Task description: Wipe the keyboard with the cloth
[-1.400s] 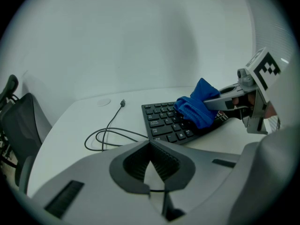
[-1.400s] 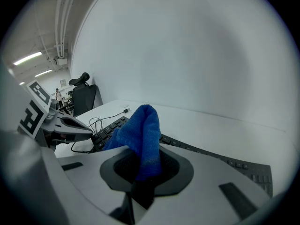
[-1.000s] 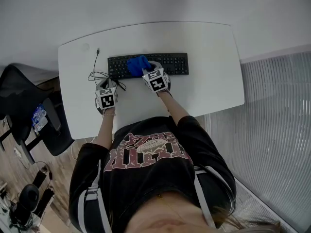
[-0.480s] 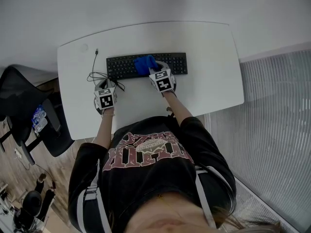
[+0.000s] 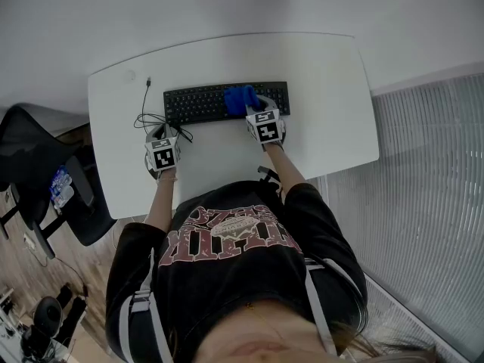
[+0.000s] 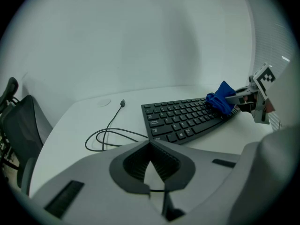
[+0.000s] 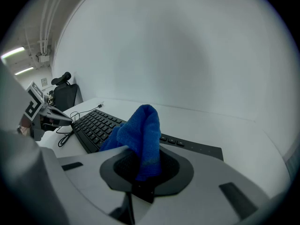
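Note:
A black keyboard (image 5: 197, 103) lies across the far middle of the white table (image 5: 325, 127); it also shows in the left gripper view as the keyboard (image 6: 183, 121) and in the right gripper view as the keyboard (image 7: 96, 125). My right gripper (image 5: 253, 106) is shut on a blue cloth (image 5: 240, 99), pressing it onto the keys right of centre. The cloth (image 7: 140, 137) bunches up between the jaws; the cloth (image 6: 221, 100) is seen from the left too. My left gripper (image 5: 164, 138) rests on the table in front of the keyboard's left end, jaws shut and empty (image 6: 151, 156).
The keyboard's black cable (image 5: 151, 116) loops on the table left of the keyboard, its plug (image 5: 148, 80) lying loose toward the far edge. A black office chair (image 5: 30, 165) stands left of the table. A ribbed panel (image 5: 423, 203) runs along the right.
My right gripper has slid the blue cloth rightward along the keyboard, from left of centre to right of centre. The left gripper has stayed put.

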Motion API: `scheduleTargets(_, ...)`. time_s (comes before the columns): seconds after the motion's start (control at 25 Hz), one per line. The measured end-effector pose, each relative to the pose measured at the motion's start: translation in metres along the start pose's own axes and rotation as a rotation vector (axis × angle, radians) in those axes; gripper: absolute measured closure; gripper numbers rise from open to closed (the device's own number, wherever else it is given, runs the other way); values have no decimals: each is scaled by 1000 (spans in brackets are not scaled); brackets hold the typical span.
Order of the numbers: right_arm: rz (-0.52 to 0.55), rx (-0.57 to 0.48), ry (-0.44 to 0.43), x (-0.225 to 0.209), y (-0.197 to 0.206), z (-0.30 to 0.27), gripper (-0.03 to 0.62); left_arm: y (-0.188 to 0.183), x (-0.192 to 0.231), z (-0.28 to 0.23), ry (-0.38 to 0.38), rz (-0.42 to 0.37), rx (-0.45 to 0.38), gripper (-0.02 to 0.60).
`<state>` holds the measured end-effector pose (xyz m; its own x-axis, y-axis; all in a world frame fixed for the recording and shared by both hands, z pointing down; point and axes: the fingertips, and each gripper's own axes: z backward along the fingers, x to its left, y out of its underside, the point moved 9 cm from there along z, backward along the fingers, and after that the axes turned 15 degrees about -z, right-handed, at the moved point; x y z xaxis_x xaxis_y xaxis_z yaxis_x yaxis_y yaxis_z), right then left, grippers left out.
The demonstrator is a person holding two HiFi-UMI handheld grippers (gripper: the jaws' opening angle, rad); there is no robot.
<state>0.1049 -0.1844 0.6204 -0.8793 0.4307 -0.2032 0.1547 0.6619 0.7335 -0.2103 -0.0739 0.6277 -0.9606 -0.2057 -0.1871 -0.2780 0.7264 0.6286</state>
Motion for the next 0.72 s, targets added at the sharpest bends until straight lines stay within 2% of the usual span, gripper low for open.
scheduleTargets(0.72, -41, -1, 122, -54, 8, 27, 530, -1, 2, 1, 2, 3, -2, 551)
